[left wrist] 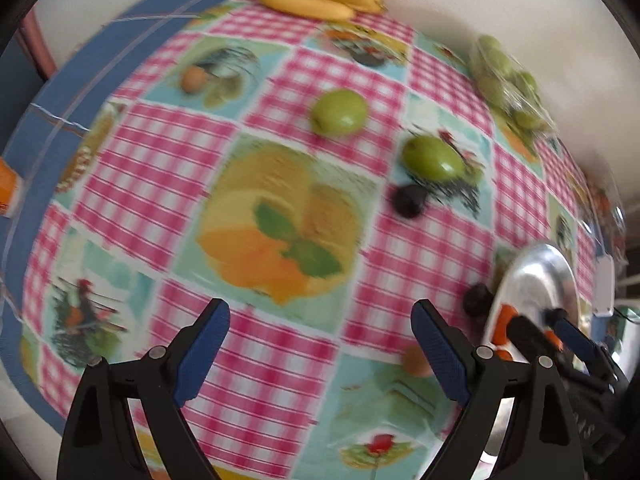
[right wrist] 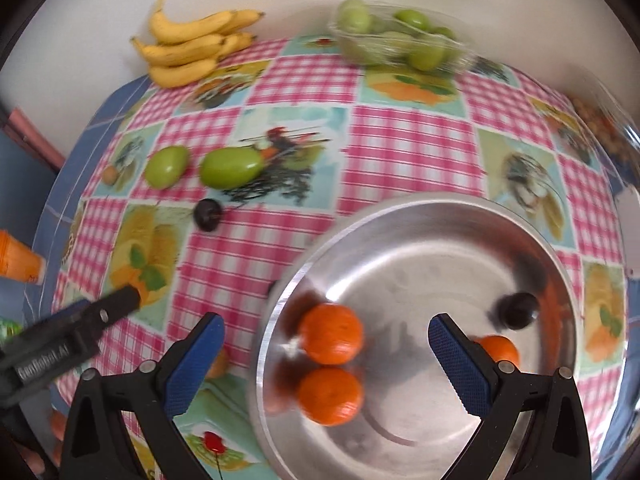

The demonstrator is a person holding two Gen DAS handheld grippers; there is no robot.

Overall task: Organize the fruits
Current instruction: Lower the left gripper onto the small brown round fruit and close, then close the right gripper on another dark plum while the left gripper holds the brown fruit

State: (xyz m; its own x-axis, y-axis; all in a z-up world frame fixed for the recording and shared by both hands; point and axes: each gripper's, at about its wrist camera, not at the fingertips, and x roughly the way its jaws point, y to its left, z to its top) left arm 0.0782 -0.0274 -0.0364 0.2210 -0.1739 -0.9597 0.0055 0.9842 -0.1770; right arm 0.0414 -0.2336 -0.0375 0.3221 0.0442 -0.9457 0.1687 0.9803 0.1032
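A table (right wrist: 412,148) under a pink checked cloth stands against a pale wall. Bananas (right wrist: 188,46) and a tub of green fruit (right wrist: 400,38) lie along its far edge. Two green fruits (right wrist: 230,167) and a dark plum (right wrist: 208,215) sit mid-table, left of the steel bowl (right wrist: 400,240), which holds three oranges (right wrist: 331,334) and another plum. The right gripper (right wrist: 326,364) hangs spread and empty over the bowl; the left gripper (left wrist: 320,344) is likewise spread over bare cloth.

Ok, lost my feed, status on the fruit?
Both tongs open, empty. Three oranges, one plum in metal bowl. Two green fruits, dark plum loose on cloth. Path clear.
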